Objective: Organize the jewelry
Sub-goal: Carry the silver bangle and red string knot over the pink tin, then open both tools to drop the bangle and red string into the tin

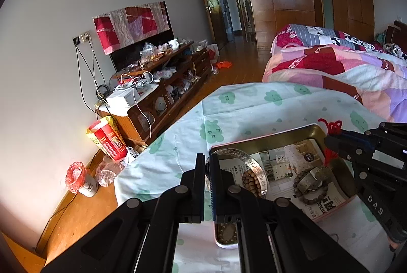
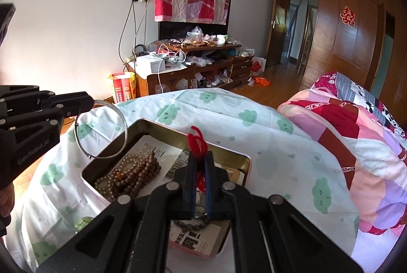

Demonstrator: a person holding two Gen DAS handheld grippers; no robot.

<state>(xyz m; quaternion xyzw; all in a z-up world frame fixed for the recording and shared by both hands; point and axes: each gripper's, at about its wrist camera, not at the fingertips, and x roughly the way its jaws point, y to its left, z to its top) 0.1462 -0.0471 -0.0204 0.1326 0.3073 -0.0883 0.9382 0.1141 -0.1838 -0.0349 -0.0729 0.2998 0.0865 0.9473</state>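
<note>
Nearest you, your left tool (image 1: 209, 172) was closed almost fully on the rim of a silver bangle (image 2: 101, 129), holding it in the air over the near-left corner of the open tin (image 2: 162, 126); your right tool (image 2: 199, 171) was pinched narrow on a red knotted cord (image 2: 196, 139), lifted above the tin's middle, and whatever hung below the cord was hidden by the fingers. Under both lay the tin on a surface covered by a cloud-print cloth (image 2: 229, 115), lined with printed paper, holding a heap of brown and pale bead strings (image 2: 129, 173) at its left end and a darker bead bracelet (image 1: 309, 186) toward its right. Handling, as a judgement: the bangle was likely light, stiff and slick, so a grip across its band suited it and a tilted grip could let it swing; the cord was soft and limp, best taken at the knot; the bead strings would sag and slide, so take them by a bunched section. Beyond the cloth stood the quilted bed (image 2: 356, 135), then a cluttered cabinet (image 2: 193, 69) against the wall.
</note>
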